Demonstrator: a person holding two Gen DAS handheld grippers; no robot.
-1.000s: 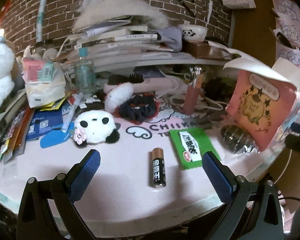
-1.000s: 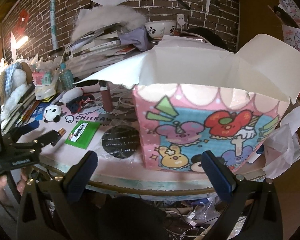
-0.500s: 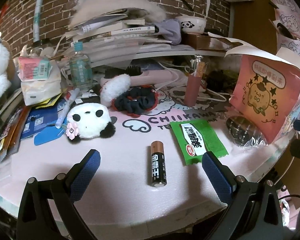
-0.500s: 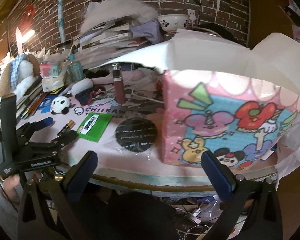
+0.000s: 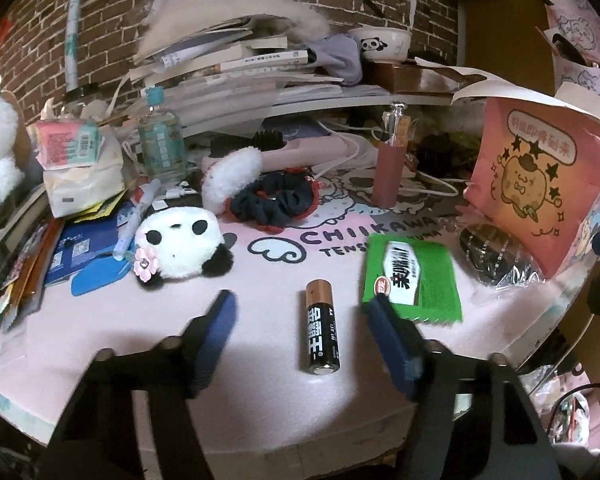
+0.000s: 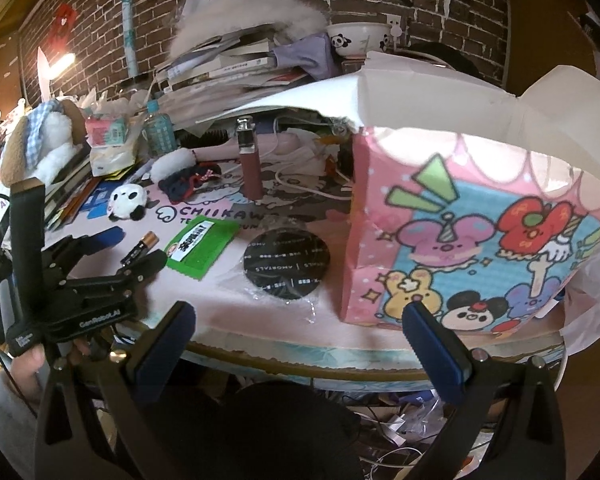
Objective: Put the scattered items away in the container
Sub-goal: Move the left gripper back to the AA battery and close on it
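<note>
Home desk/bedroom corner: brick wall (image 5: 112, 8), book stack (image 5: 236, 64), plush panda (image 5: 180, 246), hair scrunchie (image 5: 274, 206).

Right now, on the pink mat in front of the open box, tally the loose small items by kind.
Battery: 1
Green sachet: 1
Panda plush: 1
Scrunchie: 1
Black disc in clear wrap: 1
Upright pink tube: 1
Total: 6
</note>
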